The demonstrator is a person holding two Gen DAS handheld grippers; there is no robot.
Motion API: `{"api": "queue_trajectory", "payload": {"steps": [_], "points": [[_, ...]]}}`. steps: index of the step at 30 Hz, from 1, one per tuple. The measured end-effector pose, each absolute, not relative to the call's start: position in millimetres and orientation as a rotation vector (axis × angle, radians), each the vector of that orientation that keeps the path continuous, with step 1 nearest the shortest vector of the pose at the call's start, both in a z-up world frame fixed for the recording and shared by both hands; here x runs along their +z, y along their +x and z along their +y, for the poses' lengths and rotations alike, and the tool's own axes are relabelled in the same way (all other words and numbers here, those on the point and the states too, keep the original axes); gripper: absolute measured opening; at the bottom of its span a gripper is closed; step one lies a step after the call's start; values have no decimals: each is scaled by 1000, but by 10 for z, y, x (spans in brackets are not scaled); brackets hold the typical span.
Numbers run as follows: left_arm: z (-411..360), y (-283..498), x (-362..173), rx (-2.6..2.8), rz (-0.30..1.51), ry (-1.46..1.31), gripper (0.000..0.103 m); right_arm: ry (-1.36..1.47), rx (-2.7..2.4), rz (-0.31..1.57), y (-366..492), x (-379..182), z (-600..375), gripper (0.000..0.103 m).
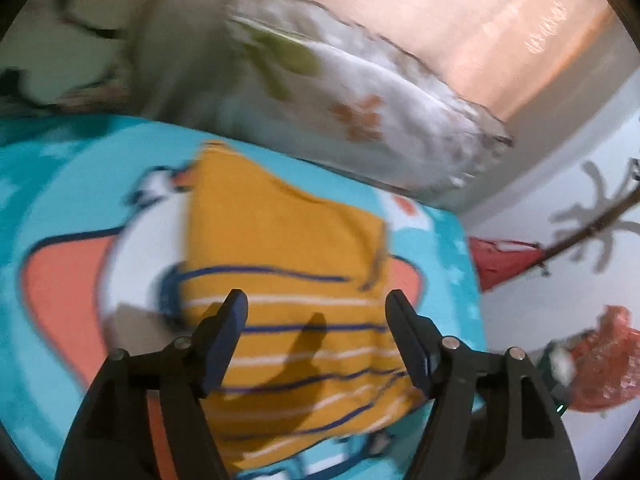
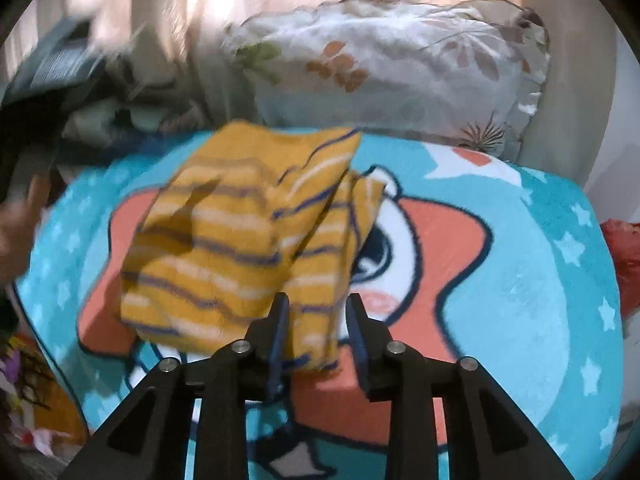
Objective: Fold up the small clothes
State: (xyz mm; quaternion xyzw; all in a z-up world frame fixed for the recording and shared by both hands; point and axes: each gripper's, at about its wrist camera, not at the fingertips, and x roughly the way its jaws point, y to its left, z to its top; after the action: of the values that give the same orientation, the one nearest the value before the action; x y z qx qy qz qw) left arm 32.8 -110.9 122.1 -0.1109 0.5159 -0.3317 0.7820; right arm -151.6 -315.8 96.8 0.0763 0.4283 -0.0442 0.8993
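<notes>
A small yellow garment [image 1: 288,280] with blue and white stripes lies on a turquoise cartoon blanket [image 1: 60,184]. In the left wrist view my left gripper [image 1: 316,300] is open, its fingers apart above the garment's striped part, holding nothing. In the right wrist view the same garment [image 2: 224,240] lies partly folded, one flap laid over the other. My right gripper [image 2: 318,304] is open with a narrow gap, its fingers either side of the garment's near corner; whether they touch it I cannot tell. Both views are blurred.
A white floral pillow [image 2: 392,64] lies behind the blanket [image 2: 540,280]. Dark clutter [image 2: 60,80] sits at the back left. A red bag [image 1: 504,264] and red netting [image 1: 608,360] lie to the right of the blanket. A hand [image 2: 16,224] shows at the left edge.
</notes>
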Motion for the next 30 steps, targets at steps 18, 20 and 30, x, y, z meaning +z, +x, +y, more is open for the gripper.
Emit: {"api": "queue_trajectory", "payload": {"steps": [18, 20, 30], "points": [[-1340, -437, 595, -547, 1174, 45, 70, 694, 116, 956, -114, 605, -4101, 12], [-1423, -487, 613, -554, 1158, 95, 71, 526, 6, 1018, -71, 510, -4008, 12], [-963, -433, 834, -540, 1156, -56, 71, 592, -96, 911, -618, 779, -4098, 40]]}}
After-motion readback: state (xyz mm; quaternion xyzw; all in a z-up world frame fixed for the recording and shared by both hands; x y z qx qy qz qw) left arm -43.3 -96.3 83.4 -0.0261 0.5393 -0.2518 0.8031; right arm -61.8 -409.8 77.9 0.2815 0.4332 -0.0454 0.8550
